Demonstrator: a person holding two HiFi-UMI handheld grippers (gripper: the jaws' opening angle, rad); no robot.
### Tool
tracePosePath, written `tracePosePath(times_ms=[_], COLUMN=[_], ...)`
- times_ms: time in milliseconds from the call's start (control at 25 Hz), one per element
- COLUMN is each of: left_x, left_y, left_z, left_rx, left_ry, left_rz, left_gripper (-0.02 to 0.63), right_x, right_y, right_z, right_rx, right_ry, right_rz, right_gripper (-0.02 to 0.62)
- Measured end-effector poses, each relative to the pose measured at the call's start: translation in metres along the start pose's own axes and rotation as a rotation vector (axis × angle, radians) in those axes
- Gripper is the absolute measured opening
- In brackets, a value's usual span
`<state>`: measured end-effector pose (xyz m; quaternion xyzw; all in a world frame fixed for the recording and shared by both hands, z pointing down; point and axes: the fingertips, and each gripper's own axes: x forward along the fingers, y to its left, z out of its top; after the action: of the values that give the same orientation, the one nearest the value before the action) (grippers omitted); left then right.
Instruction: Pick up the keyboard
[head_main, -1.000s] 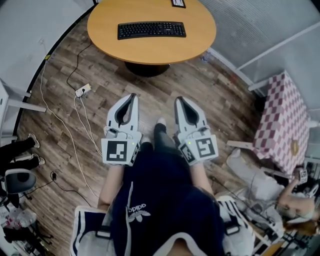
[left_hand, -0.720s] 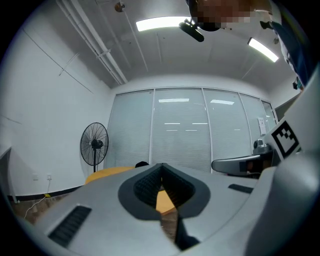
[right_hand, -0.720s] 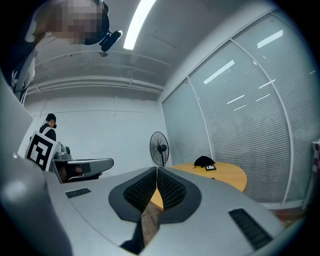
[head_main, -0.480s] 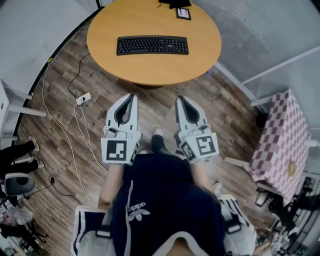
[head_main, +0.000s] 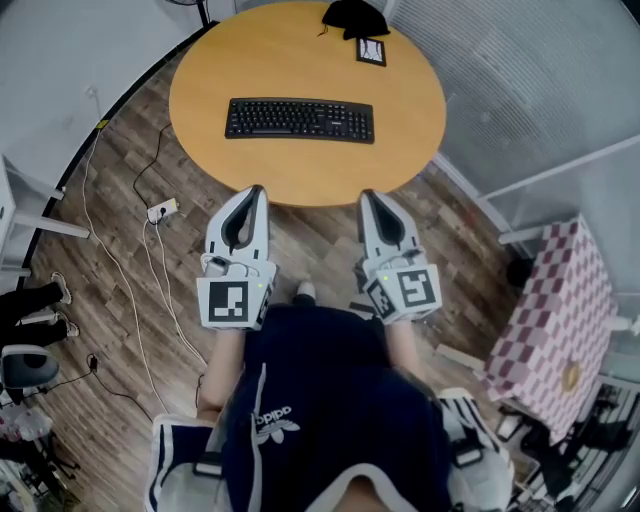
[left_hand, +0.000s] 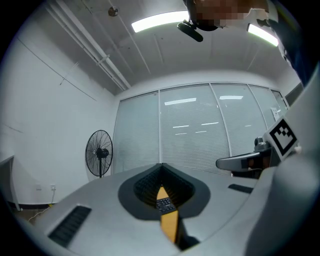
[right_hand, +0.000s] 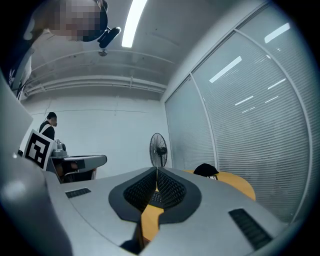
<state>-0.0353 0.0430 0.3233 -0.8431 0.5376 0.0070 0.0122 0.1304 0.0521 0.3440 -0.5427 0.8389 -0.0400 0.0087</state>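
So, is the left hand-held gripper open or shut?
Shut: the left hand-held gripper shows jaws meeting, nothing between them.

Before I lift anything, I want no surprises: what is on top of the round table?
The black keyboard lies across the middle of the table. At the far edge sit a dark bundled thing and a small flat card beside it. Whatever lies under those is covered.

adidas wordmark (head_main: 276, 420), upside down, on navy garment (head_main: 335, 365)
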Motion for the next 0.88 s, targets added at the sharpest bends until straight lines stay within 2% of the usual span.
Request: tracePosePath(times_ms=[160,320,520,880], left_x=[0.013,0.023,0.045,0.124], left_y=[0.008,0.013,0.023,0.067], left_z=[0.002,-0.011,-0.018,-0.024], left_rx=[-0.009,0.021,0.014,0.001], left_ry=[-0.008,0.043,0.065,0.076], left_rz=[0.036,0.032,0.025,-0.007], left_gripper=[0.005,0.005,0.005,0.005], right_x=[0.007,0.014,0.032,0.104], right_y=[-0.021,-0.032,-0.045,-0.081], right_z=[-0.004,-0.012,-0.023,-0.023], right_rx=[0.014,0.027,0.046,0.058], right_ry=[0.01,0.034,0.07,0.086], right_rz=[-0.017,-0.027,-0.04,-0.098], right_gripper=[0.006,0.006,0.006,0.006])
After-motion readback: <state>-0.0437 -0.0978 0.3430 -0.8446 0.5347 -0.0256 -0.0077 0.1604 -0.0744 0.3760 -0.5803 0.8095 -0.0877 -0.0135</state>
